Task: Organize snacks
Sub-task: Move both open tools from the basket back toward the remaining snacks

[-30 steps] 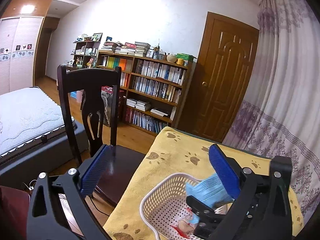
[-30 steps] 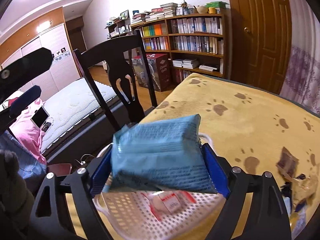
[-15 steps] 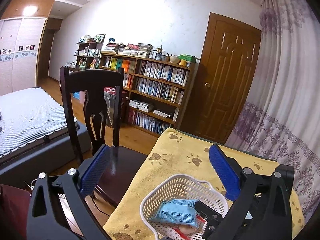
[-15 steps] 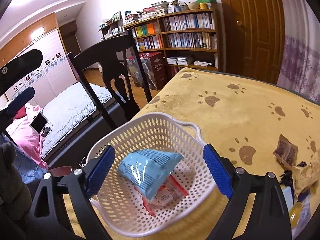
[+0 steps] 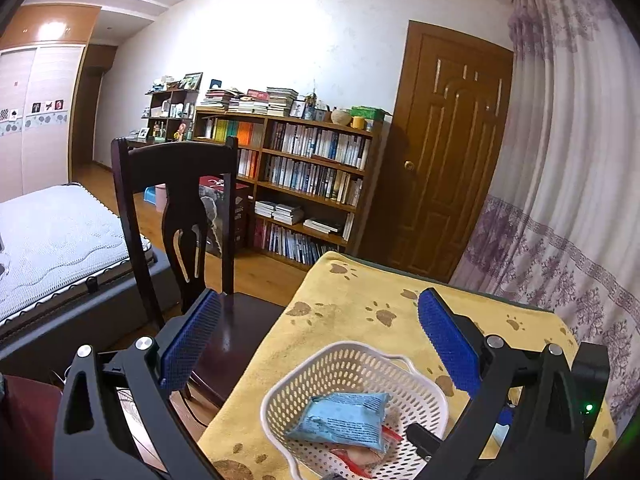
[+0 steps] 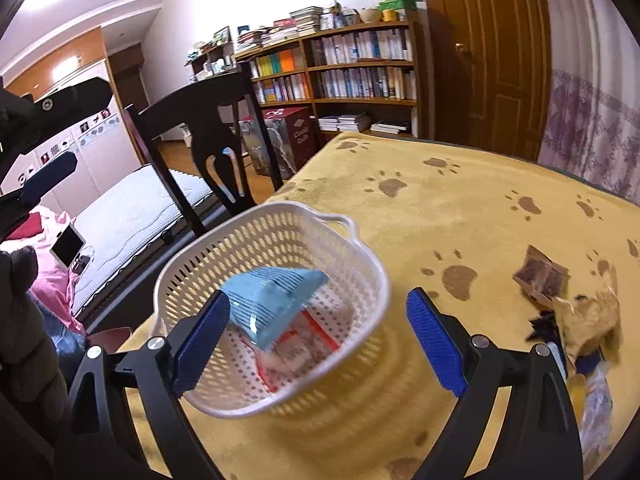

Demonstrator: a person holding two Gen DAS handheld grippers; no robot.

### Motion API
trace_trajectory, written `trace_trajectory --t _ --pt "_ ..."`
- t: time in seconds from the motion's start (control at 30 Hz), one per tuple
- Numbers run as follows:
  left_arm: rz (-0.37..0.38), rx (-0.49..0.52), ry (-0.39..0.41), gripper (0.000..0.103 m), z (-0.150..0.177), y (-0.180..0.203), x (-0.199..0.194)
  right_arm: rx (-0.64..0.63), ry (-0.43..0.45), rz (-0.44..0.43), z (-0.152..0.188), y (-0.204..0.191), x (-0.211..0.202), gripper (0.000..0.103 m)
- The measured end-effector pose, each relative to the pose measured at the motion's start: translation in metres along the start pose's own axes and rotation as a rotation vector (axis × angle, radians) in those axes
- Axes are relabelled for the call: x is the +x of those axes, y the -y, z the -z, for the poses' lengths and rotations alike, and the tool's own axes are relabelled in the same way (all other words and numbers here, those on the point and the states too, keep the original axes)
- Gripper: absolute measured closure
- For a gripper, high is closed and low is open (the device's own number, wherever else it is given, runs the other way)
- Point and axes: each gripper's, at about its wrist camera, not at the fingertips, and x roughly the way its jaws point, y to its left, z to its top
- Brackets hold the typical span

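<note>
A white perforated basket (image 6: 360,256) (image 5: 344,354) sits near the left edge of the table under a yellow paw-print cloth (image 6: 460,200). Inside lies a light blue snack packet (image 6: 272,300) (image 5: 344,422) on top of a red-and-white packet (image 6: 300,350). My right gripper (image 6: 318,316) hangs open just over the basket's near side, nothing between its blue pads. My left gripper (image 5: 316,320) is open too, raised above the basket and the table's left edge. Several loose snacks, a brown packet (image 6: 540,274) and a tan wrapper (image 6: 588,320), lie at the right.
A dark wooden chair (image 5: 176,208) stands against the table's left edge, with a bed (image 5: 52,236) beyond it. A bookshelf (image 5: 304,184) and a brown door (image 5: 448,148) line the far wall. A curtain (image 5: 568,200) hangs to the right. A person's dark sleeve (image 6: 24,340) shows at left.
My right gripper opened and let the light blue packet fall into the basket, then drew back and to the right. The left gripper stayed open and rose slightly.
</note>
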Motion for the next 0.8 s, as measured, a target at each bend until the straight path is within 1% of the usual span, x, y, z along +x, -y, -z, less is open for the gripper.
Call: trace_trajectory --t 0.3,0.43,0.63,0.7,0.8 --pt "0.010 0.110 -0.034 0.003 0.017 0.036 0.005 0.100 -0.008 0.063 0.021 0.051 -0.013 0.014" --pt "0.024 0.138 -0.042 0.003 0.022 0.048 0.006 0.125 -0.003 0.097 0.028 0.069 -0.020 0.014" --pt "0.036 0.163 -0.054 0.003 0.027 0.059 0.007 0.133 0.015 0.191 0.048 0.105 -0.040 0.014" --pt "0.040 0.169 -0.057 0.003 0.029 0.062 0.008 0.149 0.014 0.217 0.056 0.119 -0.046 0.014" --pt "0.045 0.182 -0.065 0.003 0.033 0.067 0.010 0.204 0.010 0.264 0.069 0.150 -0.057 0.014"
